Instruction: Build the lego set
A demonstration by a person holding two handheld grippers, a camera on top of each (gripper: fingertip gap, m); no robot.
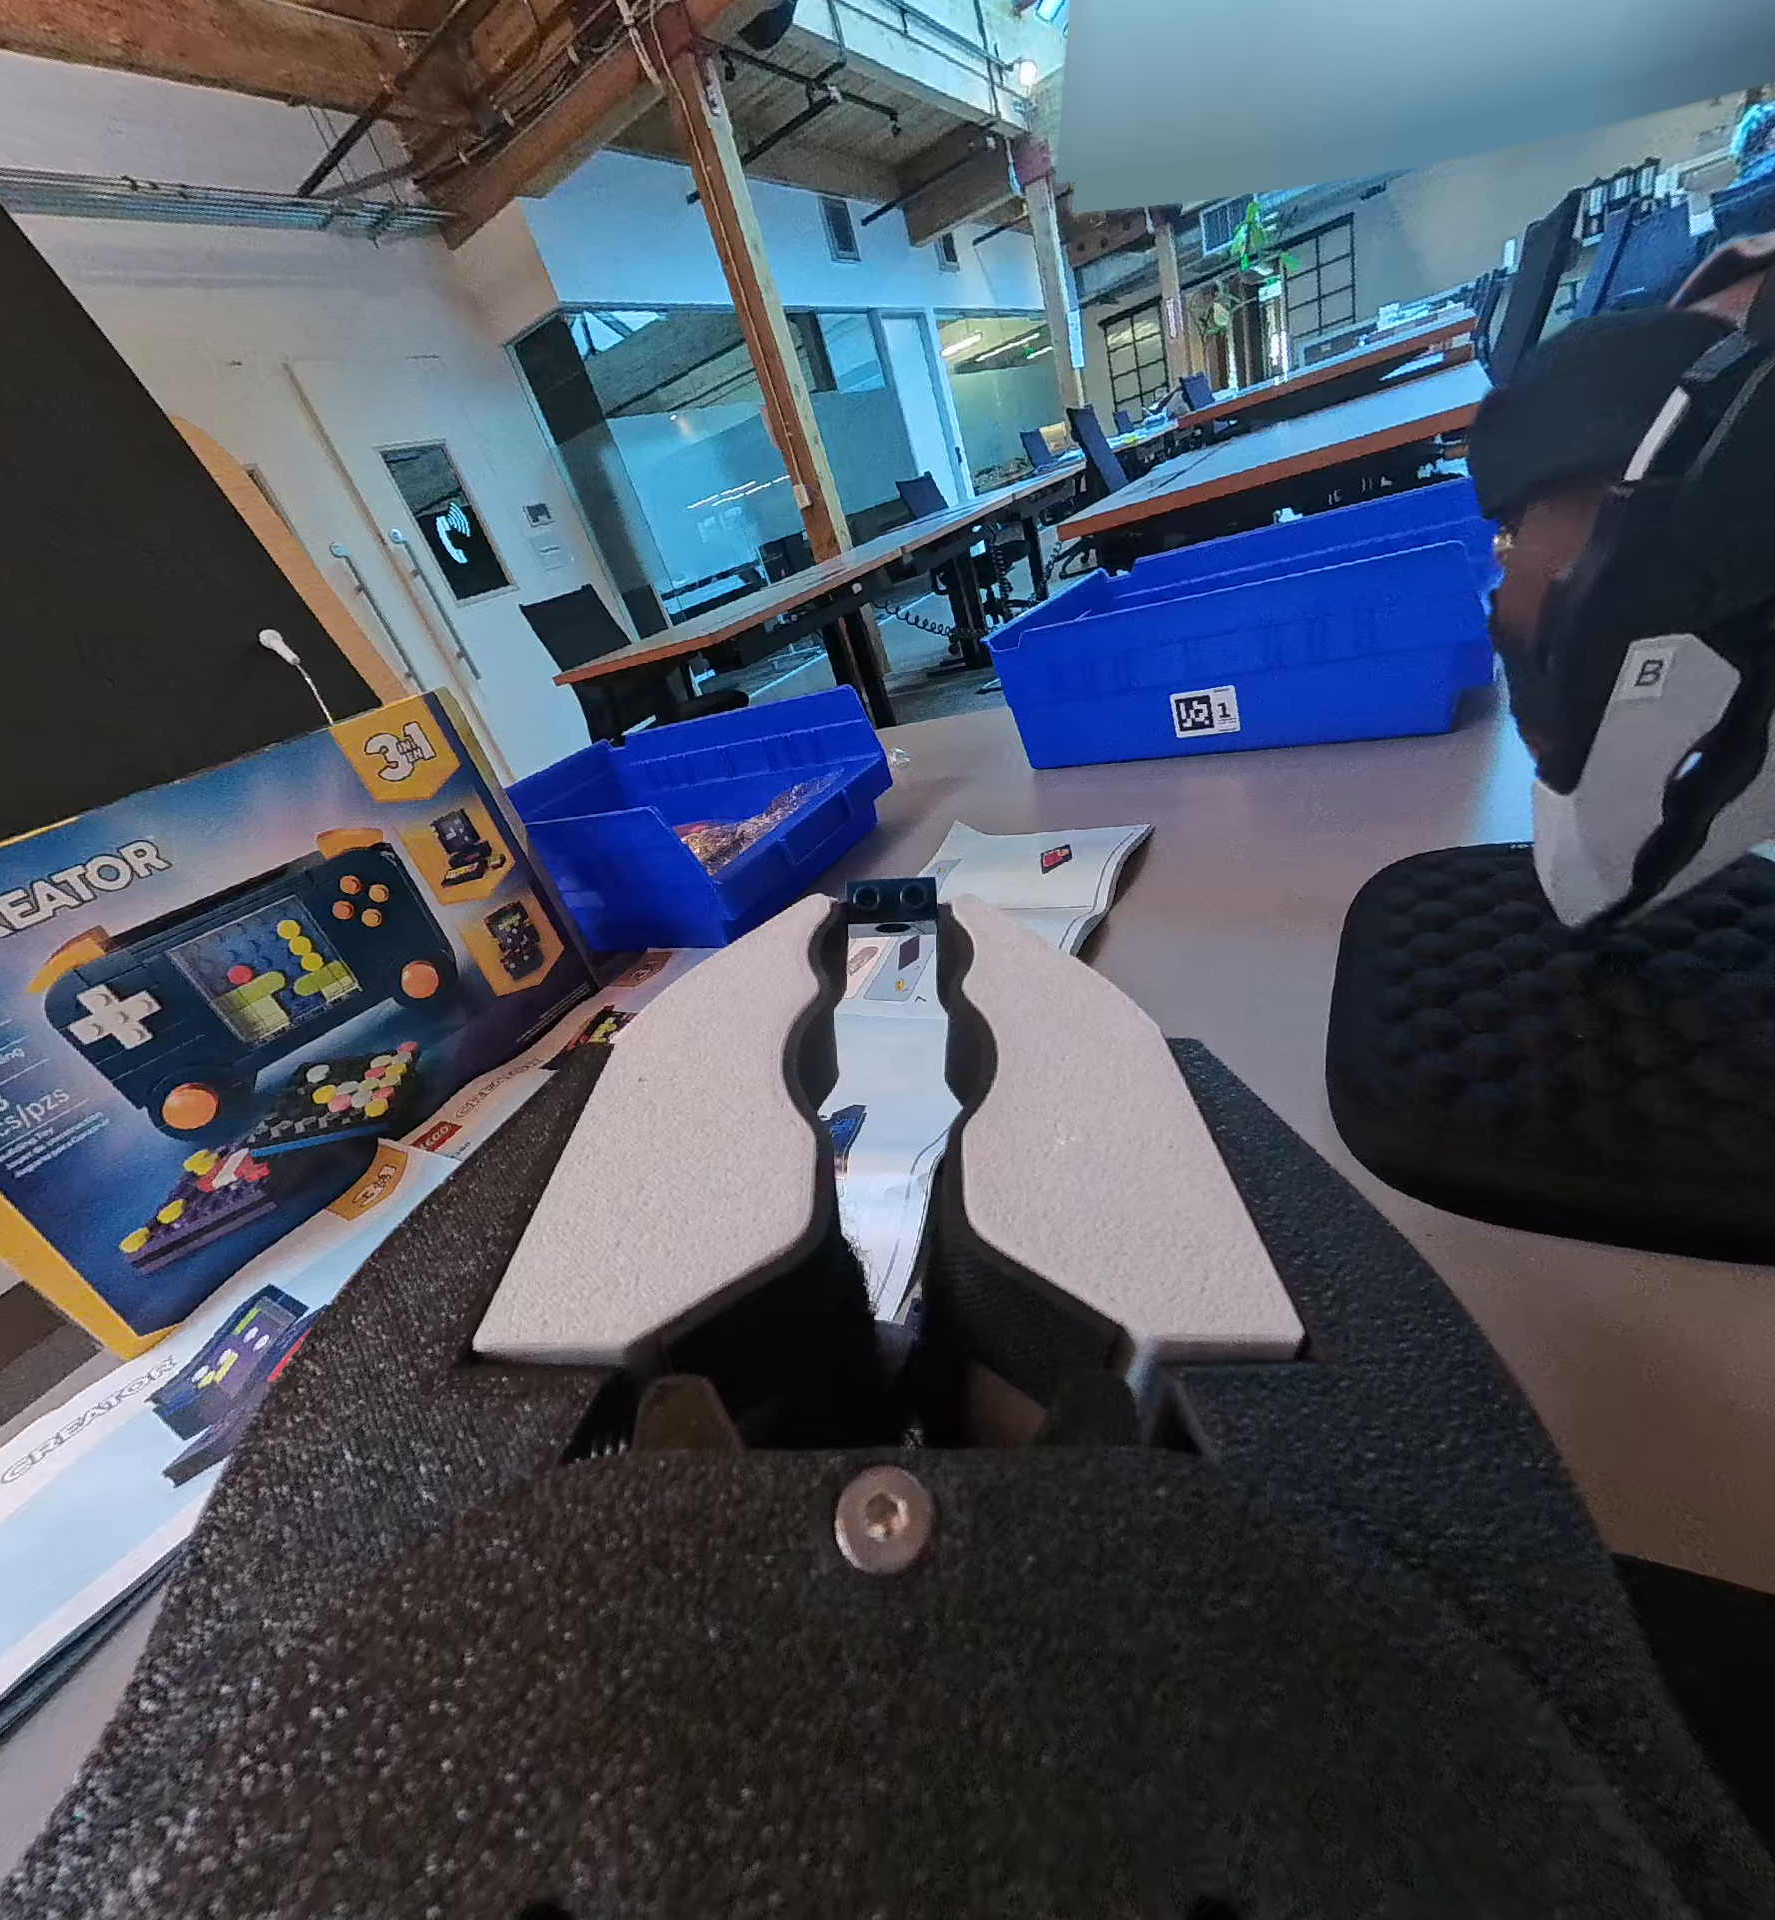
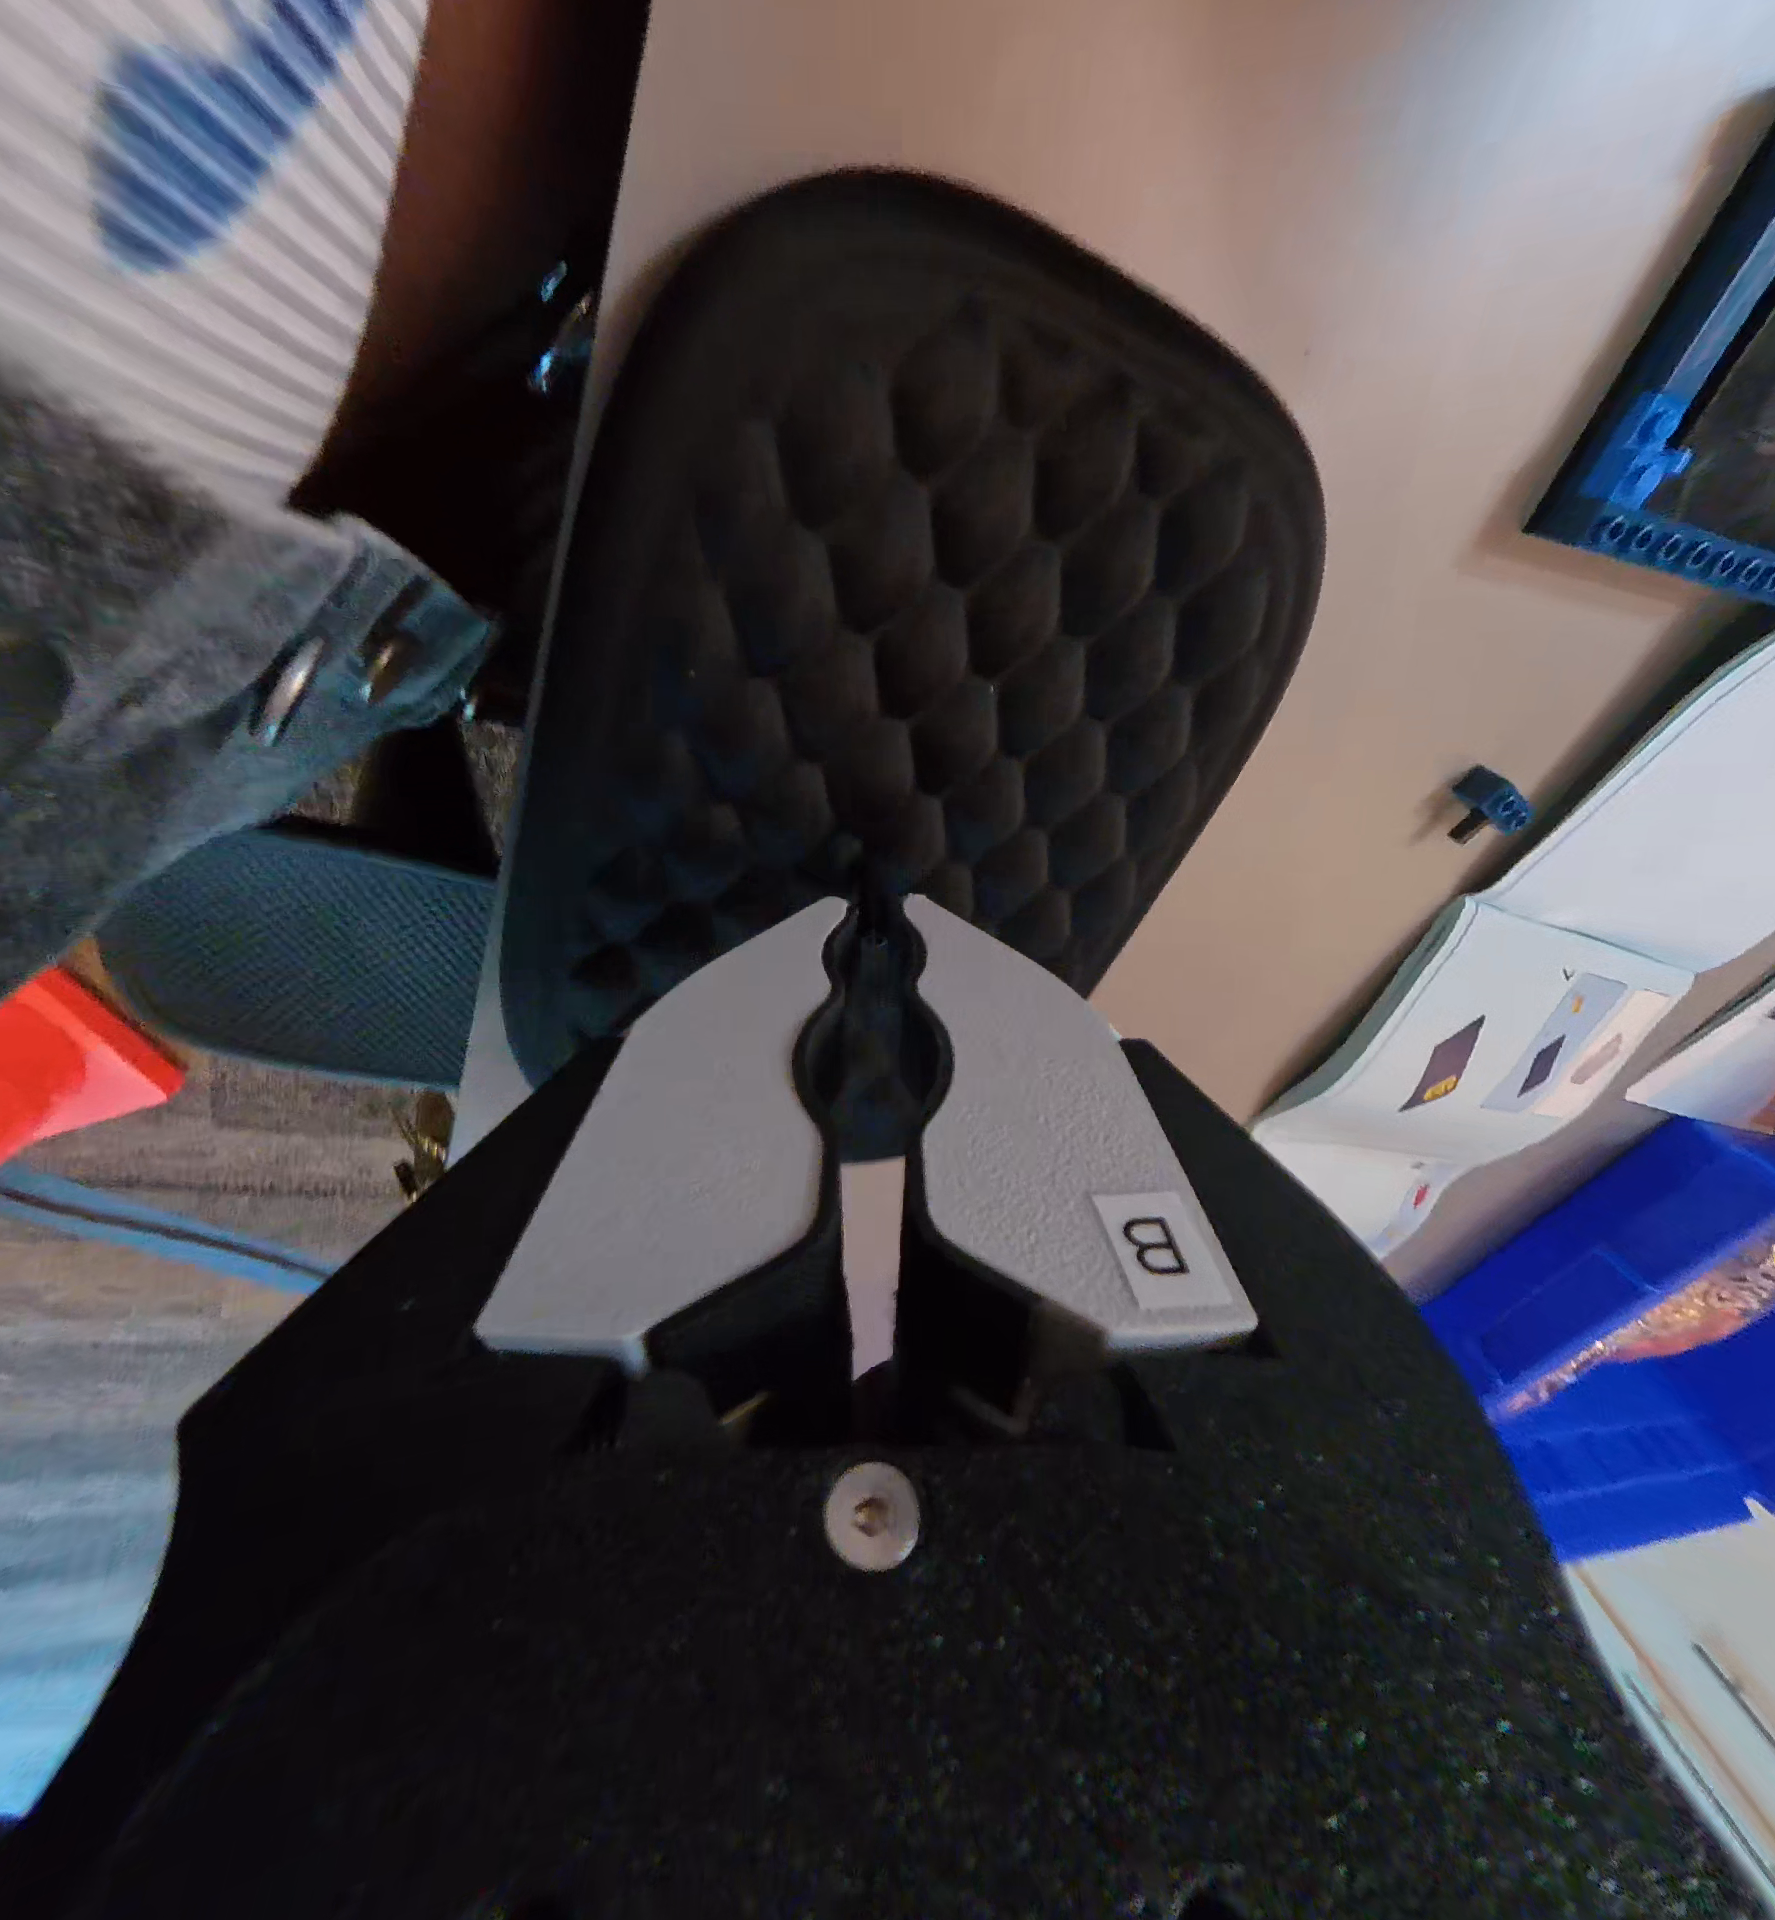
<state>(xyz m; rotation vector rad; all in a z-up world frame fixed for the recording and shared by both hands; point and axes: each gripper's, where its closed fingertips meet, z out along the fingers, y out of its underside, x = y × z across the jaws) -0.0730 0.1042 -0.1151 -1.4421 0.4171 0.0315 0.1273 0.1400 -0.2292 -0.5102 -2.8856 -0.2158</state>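
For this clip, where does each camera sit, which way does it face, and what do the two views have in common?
Left wrist view: sits on the left gripper, low over the table, facing blue bins and a toy box; its fingers pinch a dark brick.
Right wrist view: sits on the right gripper, facing down at a black bumpy pad; fingers nearly closed, a sleeve at left.
Shared: pad, open booklet, small blue bin; the left wrist view also shows the right gripper.
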